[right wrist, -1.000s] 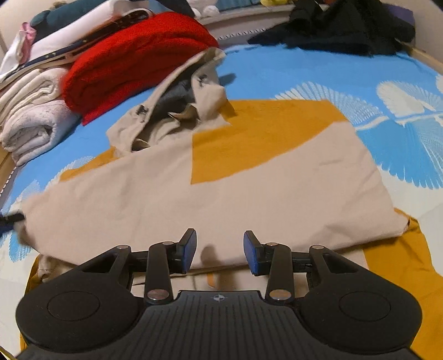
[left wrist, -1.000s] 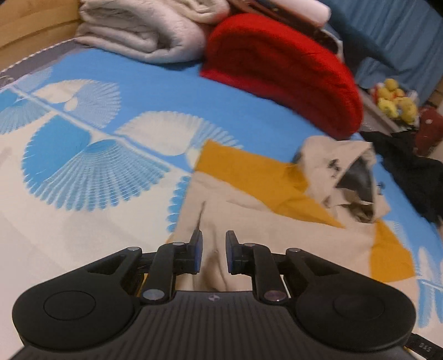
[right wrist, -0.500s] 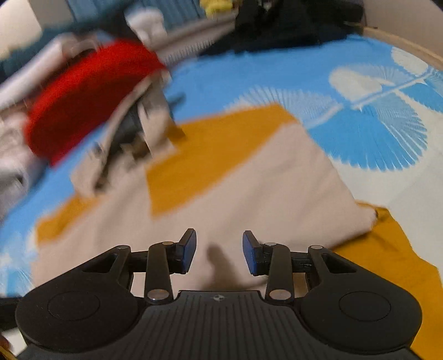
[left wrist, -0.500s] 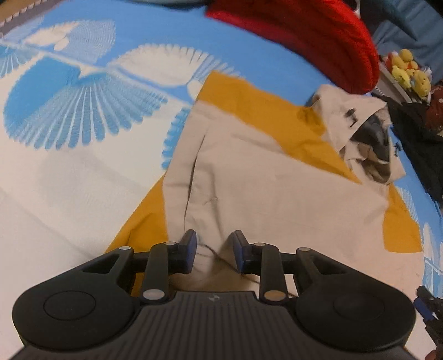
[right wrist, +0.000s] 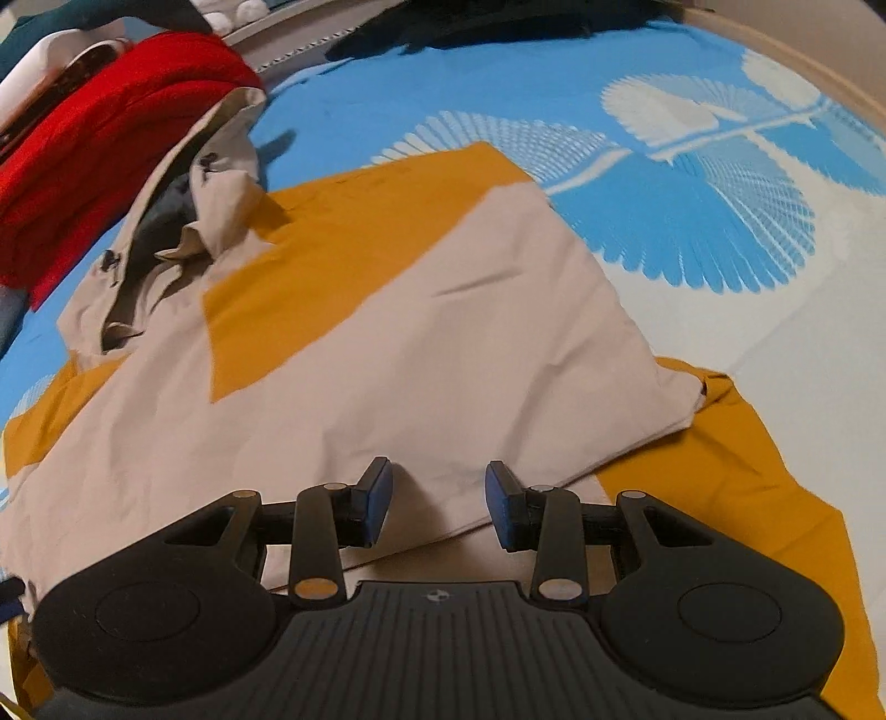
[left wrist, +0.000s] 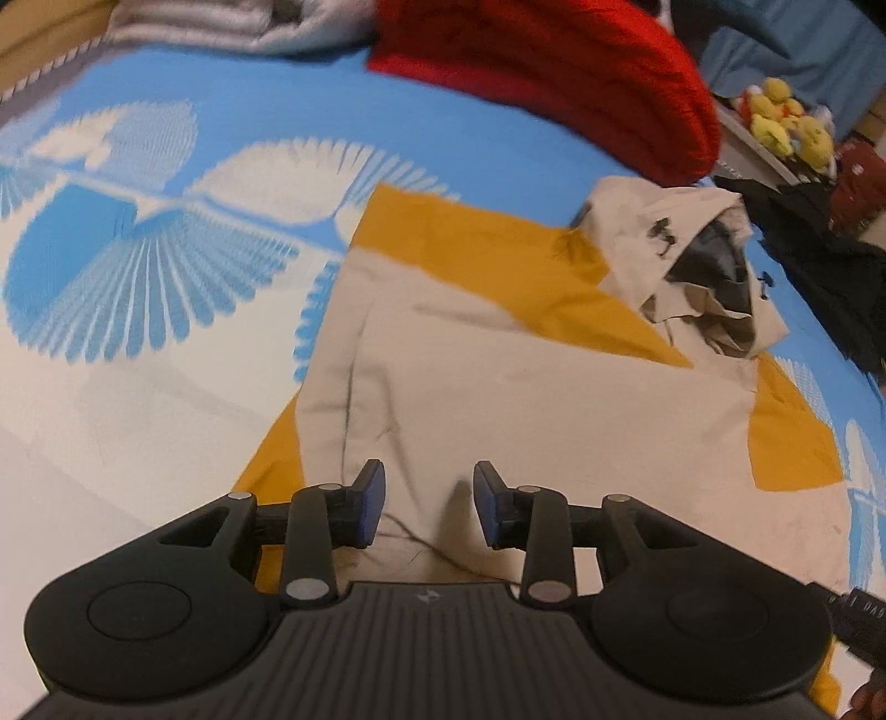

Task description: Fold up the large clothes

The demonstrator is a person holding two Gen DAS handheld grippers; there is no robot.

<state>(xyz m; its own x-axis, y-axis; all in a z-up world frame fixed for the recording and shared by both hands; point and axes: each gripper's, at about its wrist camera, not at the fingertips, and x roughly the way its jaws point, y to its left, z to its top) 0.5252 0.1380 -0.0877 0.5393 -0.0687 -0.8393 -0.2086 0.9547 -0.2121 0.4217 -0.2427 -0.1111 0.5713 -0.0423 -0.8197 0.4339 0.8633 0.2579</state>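
Note:
A beige and mustard-yellow hooded jacket [left wrist: 542, 399] lies flat on the bed, its sleeves folded over its body and its hood [left wrist: 698, 260] toward the far side. It also shows in the right wrist view [right wrist: 421, 354], with the hood [right wrist: 183, 221] at the upper left. My left gripper [left wrist: 425, 501] is open and empty, low over the jacket's near left part. My right gripper [right wrist: 437, 501] is open and empty, low over the folded beige edge near the hem.
The bed has a blue and white fan-patterned sheet [left wrist: 138, 266]. A folded red knit [left wrist: 554, 72] and grey folded laundry [left wrist: 221, 22] lie at the far side. Dark clothes [left wrist: 819, 277] and yellow plush toys [left wrist: 786, 122] are at the far right.
My left gripper has opened wider and pulled back over the jacket's lower left. The right gripper stayed open and shifted slightly; the jacket lies still.

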